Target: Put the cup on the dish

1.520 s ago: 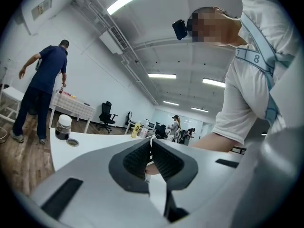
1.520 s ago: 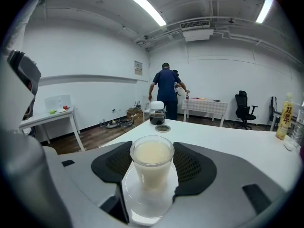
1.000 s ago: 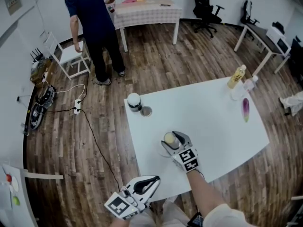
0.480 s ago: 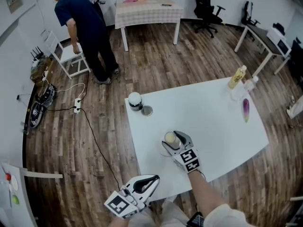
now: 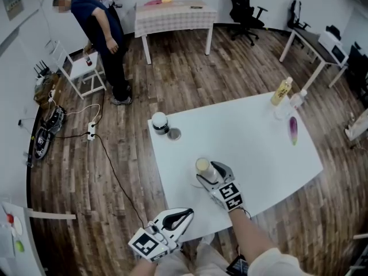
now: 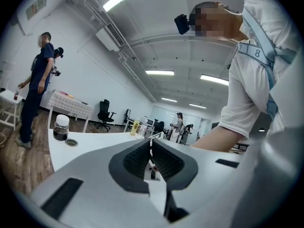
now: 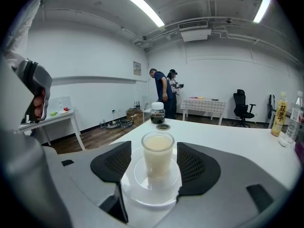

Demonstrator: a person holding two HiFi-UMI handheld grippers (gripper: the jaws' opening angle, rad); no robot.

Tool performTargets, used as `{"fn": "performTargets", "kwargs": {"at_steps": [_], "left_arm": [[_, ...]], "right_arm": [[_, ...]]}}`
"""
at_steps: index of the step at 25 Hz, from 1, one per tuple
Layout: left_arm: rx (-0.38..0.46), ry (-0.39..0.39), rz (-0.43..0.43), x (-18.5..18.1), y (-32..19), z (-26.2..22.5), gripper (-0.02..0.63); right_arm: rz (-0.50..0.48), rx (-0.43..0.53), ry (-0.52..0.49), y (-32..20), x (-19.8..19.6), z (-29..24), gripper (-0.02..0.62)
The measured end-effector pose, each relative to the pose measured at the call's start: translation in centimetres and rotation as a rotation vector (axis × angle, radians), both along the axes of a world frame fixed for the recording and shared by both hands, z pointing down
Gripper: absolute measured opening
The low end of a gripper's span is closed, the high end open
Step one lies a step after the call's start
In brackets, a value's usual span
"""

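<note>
A clear cup (image 7: 157,158) of creamy liquid stands upright on a small white dish (image 7: 152,198) on the white table (image 5: 253,148). My right gripper (image 7: 155,166) is open around it, one black pad on each side with a gap to the glass. The head view shows the cup (image 5: 203,166) just ahead of the right gripper (image 5: 210,174), and the dish (image 5: 196,184) mostly hidden under the jaws. My left gripper (image 5: 175,217) hangs off the table's near edge. In its own view the left gripper (image 6: 151,151) is shut, jaws pressed together on nothing.
A dark jar with a white lid (image 5: 160,122) and a small round cap (image 5: 174,134) sit at the table's far left corner. A yellow bottle (image 5: 280,91), a clear bottle (image 5: 294,101) and a purple object (image 5: 293,130) are at the far right. A person (image 5: 98,33) stands beyond.
The person in the background has stepped left toward the white chair. The cup, the dish and both grippers have stayed almost where they were.
</note>
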State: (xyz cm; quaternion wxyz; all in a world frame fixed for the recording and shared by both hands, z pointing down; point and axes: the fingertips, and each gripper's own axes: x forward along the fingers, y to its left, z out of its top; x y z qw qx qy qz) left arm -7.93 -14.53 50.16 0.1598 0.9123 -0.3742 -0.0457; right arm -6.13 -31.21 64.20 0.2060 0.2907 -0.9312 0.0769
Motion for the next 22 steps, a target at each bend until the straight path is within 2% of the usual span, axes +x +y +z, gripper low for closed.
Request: {"fn": "performTargets", "kwargs": {"at_steps": [18, 22], "left_arm": [[0.012, -0.033, 0.053, 2.4, -0.1, -0.7, 0.003], [0.008, -0.036, 0.063, 2.8, 0.1, -0.5, 0.003]], "right_arm": [[0.028, 0.047, -0.042, 5.0, 3.9, -5.3, 0.298], [0.039, 0.06, -0.064, 6.3, 4.8, -6.6, 0.274]]}}
